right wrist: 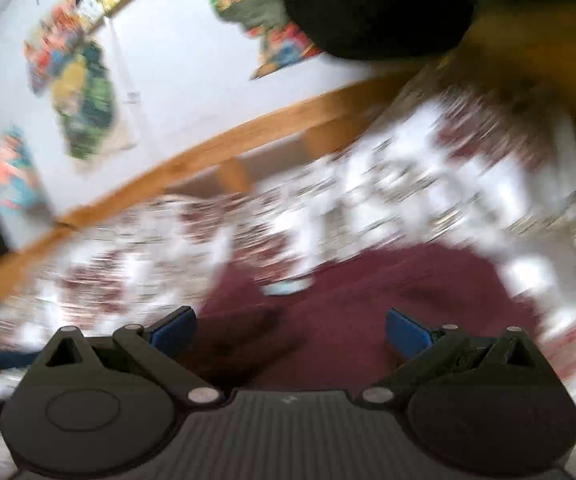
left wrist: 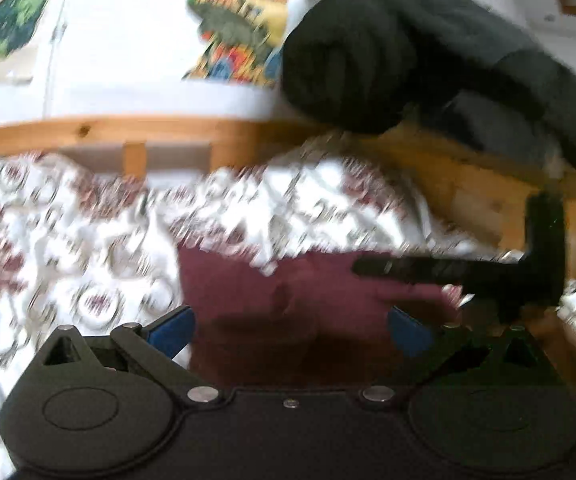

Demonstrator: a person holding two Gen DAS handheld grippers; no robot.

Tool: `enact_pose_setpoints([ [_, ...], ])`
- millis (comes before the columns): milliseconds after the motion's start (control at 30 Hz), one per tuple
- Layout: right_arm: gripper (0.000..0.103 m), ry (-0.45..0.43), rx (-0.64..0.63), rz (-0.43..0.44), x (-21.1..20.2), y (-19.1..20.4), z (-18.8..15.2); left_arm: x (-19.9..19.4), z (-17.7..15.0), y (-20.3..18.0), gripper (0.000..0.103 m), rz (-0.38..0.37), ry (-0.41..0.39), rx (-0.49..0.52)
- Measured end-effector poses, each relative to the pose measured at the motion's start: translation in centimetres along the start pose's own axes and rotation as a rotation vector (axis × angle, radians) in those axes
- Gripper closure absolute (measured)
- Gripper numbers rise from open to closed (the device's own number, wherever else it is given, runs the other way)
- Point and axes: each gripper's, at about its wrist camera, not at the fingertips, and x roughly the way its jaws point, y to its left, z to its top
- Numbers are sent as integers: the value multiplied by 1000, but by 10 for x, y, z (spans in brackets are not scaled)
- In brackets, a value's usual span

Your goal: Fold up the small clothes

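My left tongs (left wrist: 291,330) are wide open with nothing in them. My right tongs (right wrist: 290,330) are wide open and hold nothing too. Just past both lies the dark red cloth (left wrist: 248,292) on the flowery bed cover (left wrist: 68,240). Behind it runs a wooden rail (left wrist: 108,130). Farther back, bright posters (left wrist: 240,20) hang on the white wall (left wrist: 128,40).

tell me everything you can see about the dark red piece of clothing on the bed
The dark red garment is a soft, plain maroon cloth lying flat on the red-and-white patterned bedcover, with a fold of that cover over its far edge. A crease or dark mark sits near its middle. It lies in front of both open grippers; neither grips it. In the left wrist view, a black gripper finger reaches over its right side. Blur hides seams and shape.
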Motion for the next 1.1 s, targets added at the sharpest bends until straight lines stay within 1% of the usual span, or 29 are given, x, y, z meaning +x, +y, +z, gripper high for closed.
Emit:
enact_pose_setpoints([
  [33,0,39,45,65,6,0,-1,4,-3,3,1,13,34,-13],
  [100,0,123,97,161,22,3,-5,11,-8,7,1,24,84,-30],
  [133,0,161,111,191,31,5,-7,13,-10,10,1,31,104,-36],
  [200,0,199,148,207,46,5,-10,19,-14,13,1,44,133,-35],
  [300,0,215,279,245,61,-4,-8,26,-19,13,1,64,181,-15],
  [367,0,200,345,266,66,-10,-5,30,-18,12,1,57,198,3],
  [433,0,182,359,285,70,-15,-2,29,-14,10,1,40,187,35],
  [533,0,170,382,278,77,-20,-1,27,-10,6,2,26,172,80],
  [600,1,181,404,268,81,-22,-4,25,-10,4,11,0,162,100],
  [633,1,187,394,258,81,-21,-6,25,-10,2,18,-9,161,111],
  [700,1,183,355,231,79,-15,-8,24,-13,-3,21,-12,151,120],
  [800,5,165,311,206,72,-8,-14,21,-15,-6,27,-49,115,95],
  [867,9,169,298,199,71,-6,-18,21,-15,-11,41,-77,103,97],
  [933,22,165,308,184,70,-9,-19,24,-16,-19,49,-88,115,134],
  [967,27,165,328,180,70,-12,-19,24,-16,-22,53,-91,115,152],
  [1000,36,163,352,176,70,-15,-19,24,-17,-24,54,-93,114,168],
  [1033,48,161,380,168,69,-20,-19,24,-18,-26,57,-93,116,179],
  [1067,54,160,399,159,69,-24,-19,23,-19,-27,62,-92,118,184],
  [1100,70,160,410,147,70,-26,-19,23,-20,-27,64,-90,123,187],
])
